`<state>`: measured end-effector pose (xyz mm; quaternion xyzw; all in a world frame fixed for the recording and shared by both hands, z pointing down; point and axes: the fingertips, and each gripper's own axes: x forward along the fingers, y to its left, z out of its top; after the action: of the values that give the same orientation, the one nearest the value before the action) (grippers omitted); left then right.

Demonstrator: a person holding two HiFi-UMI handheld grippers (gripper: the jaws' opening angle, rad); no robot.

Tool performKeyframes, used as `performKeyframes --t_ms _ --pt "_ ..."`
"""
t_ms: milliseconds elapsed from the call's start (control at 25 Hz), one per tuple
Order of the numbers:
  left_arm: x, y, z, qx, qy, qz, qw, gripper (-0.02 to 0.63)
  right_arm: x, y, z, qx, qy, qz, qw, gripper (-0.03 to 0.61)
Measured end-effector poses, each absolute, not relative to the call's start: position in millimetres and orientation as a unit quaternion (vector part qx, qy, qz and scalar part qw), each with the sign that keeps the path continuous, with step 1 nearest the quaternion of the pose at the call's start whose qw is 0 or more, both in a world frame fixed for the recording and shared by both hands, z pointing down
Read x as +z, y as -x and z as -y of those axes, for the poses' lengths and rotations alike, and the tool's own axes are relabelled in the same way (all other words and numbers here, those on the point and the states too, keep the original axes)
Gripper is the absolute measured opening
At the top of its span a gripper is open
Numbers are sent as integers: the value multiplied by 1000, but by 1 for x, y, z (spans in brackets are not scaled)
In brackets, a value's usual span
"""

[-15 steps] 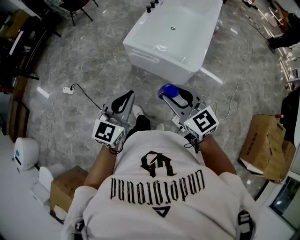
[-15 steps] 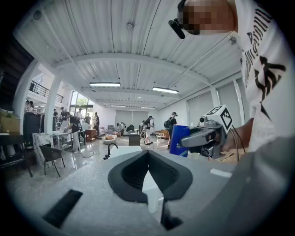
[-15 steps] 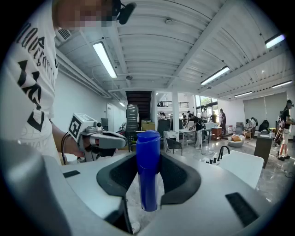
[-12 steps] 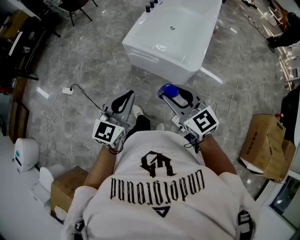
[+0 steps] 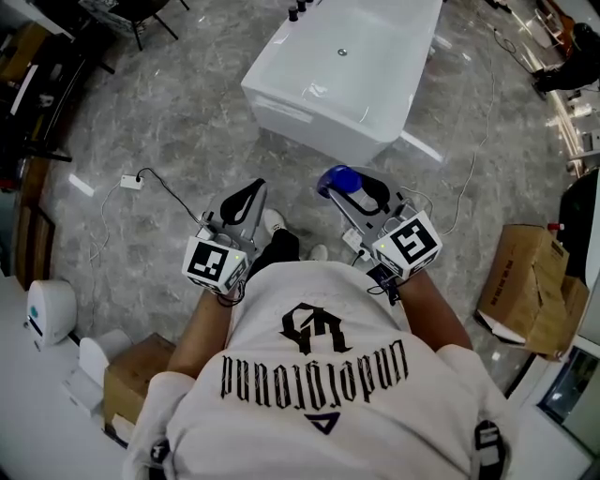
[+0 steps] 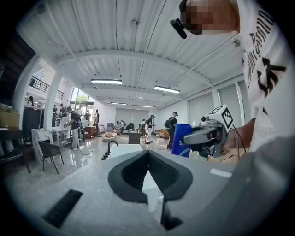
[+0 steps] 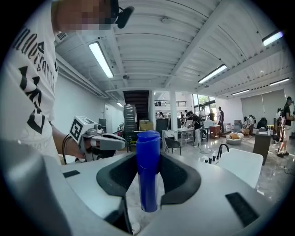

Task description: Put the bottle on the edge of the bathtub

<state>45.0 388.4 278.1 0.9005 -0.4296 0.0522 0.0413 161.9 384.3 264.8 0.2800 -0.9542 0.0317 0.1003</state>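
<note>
A blue bottle (image 5: 337, 178) stands upright between the jaws of my right gripper (image 5: 347, 186), which is shut on it at chest height. In the right gripper view the blue bottle (image 7: 148, 170) fills the middle between the black pads. My left gripper (image 5: 251, 192) is level beside it, shut with nothing in it; in the left gripper view the tips of my left gripper (image 6: 147, 153) meet. The white bathtub (image 5: 281, 105) stands on the grey floor ahead, a step or more beyond both grippers. The bathtub (image 7: 242, 162) lies to the right in the right gripper view.
Black taps (image 5: 300, 11) sit at the tub's far left corner. A white plug and black cable (image 5: 133, 181) lie on the floor to the left. Cardboard boxes stand at the right (image 5: 530, 281) and lower left (image 5: 136, 375). People and a chair (image 6: 50, 154) are farther off.
Both grippers and the bottle keep their places. The head view has shifted very slightly, so the tub sits a touch higher and further left.
</note>
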Motion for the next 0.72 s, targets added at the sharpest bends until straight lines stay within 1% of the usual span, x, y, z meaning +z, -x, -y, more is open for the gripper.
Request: performKeyframes --t_ms 360,720 --pt "293 -6 -347 59 -899 431 48 15 270 -125 -337 34 -286 951 111 155" --pt "291 55 -276 54 -903 424 49 15 264 -61 -271 35 -286 951 113 155"
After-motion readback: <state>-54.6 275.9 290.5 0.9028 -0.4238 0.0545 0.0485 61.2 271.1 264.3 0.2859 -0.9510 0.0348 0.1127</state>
